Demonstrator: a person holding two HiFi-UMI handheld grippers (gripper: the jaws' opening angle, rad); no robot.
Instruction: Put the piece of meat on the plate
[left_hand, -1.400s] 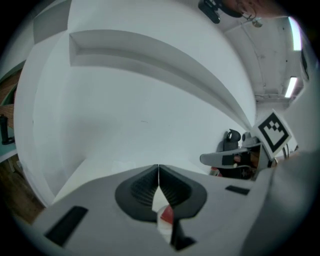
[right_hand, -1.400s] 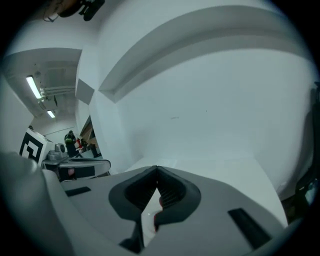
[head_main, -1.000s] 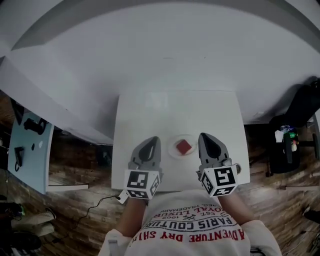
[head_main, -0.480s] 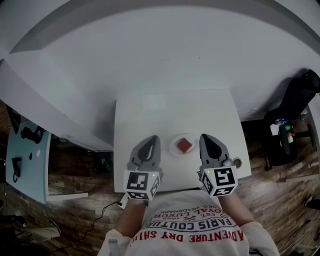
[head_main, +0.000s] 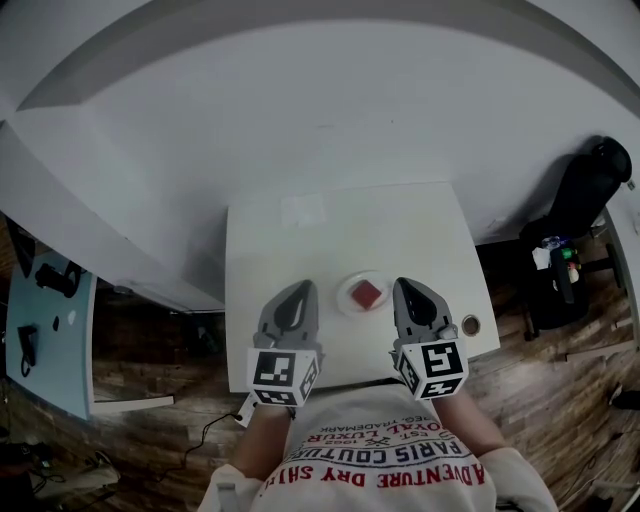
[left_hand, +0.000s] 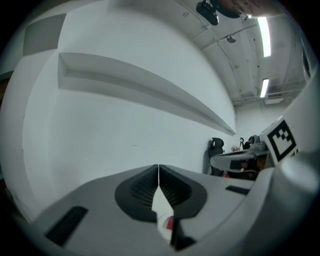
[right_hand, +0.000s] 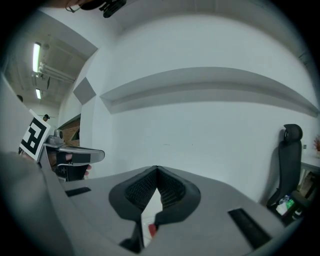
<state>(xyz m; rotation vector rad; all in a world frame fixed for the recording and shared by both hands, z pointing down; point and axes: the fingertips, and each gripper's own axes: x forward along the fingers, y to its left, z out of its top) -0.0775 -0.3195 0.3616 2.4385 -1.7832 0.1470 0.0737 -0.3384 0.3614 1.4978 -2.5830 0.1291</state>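
Note:
A red piece of meat (head_main: 367, 293) lies on a small white plate (head_main: 346, 297) near the front of the white table (head_main: 300, 240). My left gripper (head_main: 297, 291) hovers left of the plate, my right gripper (head_main: 408, 288) right of it; both are shut with nothing held. In the left gripper view the jaw tips of the left gripper (left_hand: 158, 169) meet, and a sliver of the red meat (left_hand: 170, 223) shows under them. The right gripper (right_hand: 157, 171) also has its tips together, with the meat (right_hand: 151, 229) peeking below.
A small round object (head_main: 470, 324) sits at the table's front right corner. A black office chair (head_main: 585, 195) and a small stand with bottles (head_main: 560, 262) are to the right. A light blue table (head_main: 45, 330) is at left. A white wall lies behind the table.
Both grippers have stayed beside the plate, still shut; the right one has drifted slightly left. The head view has shifted a little, so the table sits a bit further left.

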